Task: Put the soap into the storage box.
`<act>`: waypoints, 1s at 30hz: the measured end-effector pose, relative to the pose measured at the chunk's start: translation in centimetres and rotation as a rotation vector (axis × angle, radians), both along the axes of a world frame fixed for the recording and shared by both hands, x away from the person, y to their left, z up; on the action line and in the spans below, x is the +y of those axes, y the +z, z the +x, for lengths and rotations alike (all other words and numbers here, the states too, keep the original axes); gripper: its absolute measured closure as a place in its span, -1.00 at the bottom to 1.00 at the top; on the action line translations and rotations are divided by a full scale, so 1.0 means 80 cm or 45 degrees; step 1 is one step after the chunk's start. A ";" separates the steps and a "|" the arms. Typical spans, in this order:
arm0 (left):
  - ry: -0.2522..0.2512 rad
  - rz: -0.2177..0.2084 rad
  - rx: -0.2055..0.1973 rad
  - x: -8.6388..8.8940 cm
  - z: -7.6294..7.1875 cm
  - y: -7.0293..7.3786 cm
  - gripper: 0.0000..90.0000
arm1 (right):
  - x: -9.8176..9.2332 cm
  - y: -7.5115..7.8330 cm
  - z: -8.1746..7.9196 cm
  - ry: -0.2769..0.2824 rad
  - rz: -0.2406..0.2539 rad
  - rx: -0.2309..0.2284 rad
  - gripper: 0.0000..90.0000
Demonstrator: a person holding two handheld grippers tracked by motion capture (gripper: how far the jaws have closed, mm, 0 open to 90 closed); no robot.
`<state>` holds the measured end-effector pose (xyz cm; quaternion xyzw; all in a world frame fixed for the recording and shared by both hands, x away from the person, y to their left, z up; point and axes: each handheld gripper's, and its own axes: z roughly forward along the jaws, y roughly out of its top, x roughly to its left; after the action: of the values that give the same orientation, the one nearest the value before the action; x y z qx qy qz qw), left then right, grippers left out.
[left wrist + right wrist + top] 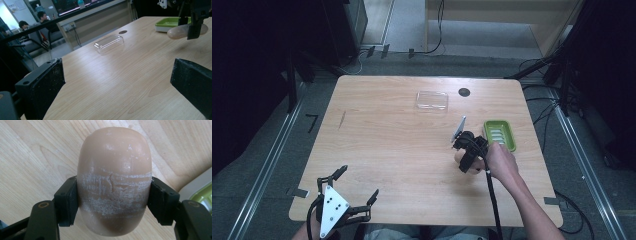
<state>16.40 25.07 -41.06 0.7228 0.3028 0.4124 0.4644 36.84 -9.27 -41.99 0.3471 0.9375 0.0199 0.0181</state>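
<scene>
High view first: the right gripper (463, 159) hangs over the right part of the table (382, 150), just beside the green soap dish (500, 135), with a tan bar of soap (466, 165) pinched under it. I judge the bar is held clear of the wood so it can go into the dish — the dish sits right at hand for that. The clear plastic lid (432, 100) lies well apart, near the far edge, beside a dark round hole (464, 92). The left gripper (358, 194) rests at the near left corner, jaws apart and holding nothing, likely parked out of the way. From here the soap is mostly covered by the gripper and the hand, so its lie is hard to read.

Left gripper view: the two black pads (47, 85) stand wide with bare wood between them. Far right, the soap (178, 31) floats above the table with a jaw across it; the dish (170, 22) is behind it and cut off by the frame. People sit in the dim background, too small to make out.

Right gripper view: the pads (67, 201) clamp the soap (115, 177) at its sides, across a scuffed whitish band — a firm hold on a rounded, probably slippery thing. A sliver of the dish (203, 195) shows at the right edge.
</scene>
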 end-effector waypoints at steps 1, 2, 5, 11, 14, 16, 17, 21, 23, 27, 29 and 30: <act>0.000 0.001 0.000 0.000 0.000 0.000 -1.00 | 0.000 0.001 0.001 0.000 0.004 -0.003 -0.25; -0.001 0.001 0.001 0.000 0.000 0.000 -1.00 | -0.001 0.003 0.002 0.000 0.007 -0.007 -0.25; -0.001 0.001 0.000 0.000 0.000 0.000 -1.00 | -0.002 0.007 0.003 -0.009 0.011 -0.010 -0.25; 0.000 0.000 0.000 0.000 0.000 0.000 -1.00 | -0.005 0.012 0.007 -0.014 0.016 -0.023 -0.25; 0.000 0.001 0.000 0.000 0.000 0.000 -1.00 | -0.008 0.014 0.010 -0.019 0.020 -0.032 -0.25; -0.002 0.002 0.000 0.000 0.000 0.000 -1.00 | -0.008 0.014 0.010 -0.020 0.020 -0.037 -0.25; -0.001 0.001 0.000 0.000 0.000 0.000 -1.00 | -0.009 0.015 0.012 -0.027 0.020 -0.039 -0.25; 0.000 0.001 0.000 0.000 0.000 0.000 -1.00 | -0.011 0.018 0.015 -0.033 0.028 -0.049 -0.25; -0.001 0.001 0.000 0.000 0.000 0.000 -1.00 | -0.011 0.019 0.016 -0.040 0.032 -0.055 -0.25; 0.000 0.001 0.000 0.000 0.000 0.000 -1.00 | -0.014 0.022 0.019 -0.049 0.039 -0.060 -0.25; -0.001 0.001 0.000 0.000 0.000 0.000 -1.00 | -0.015 0.024 0.022 -0.053 0.044 -0.063 -0.25; -0.001 0.001 0.000 0.000 0.000 0.000 -1.00 | -0.016 0.024 0.022 -0.054 0.045 -0.066 -0.25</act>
<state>16.39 25.09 -41.05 0.7232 0.3024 0.4124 0.4642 38.63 -10.53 -40.07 0.3666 0.9286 0.0449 0.0366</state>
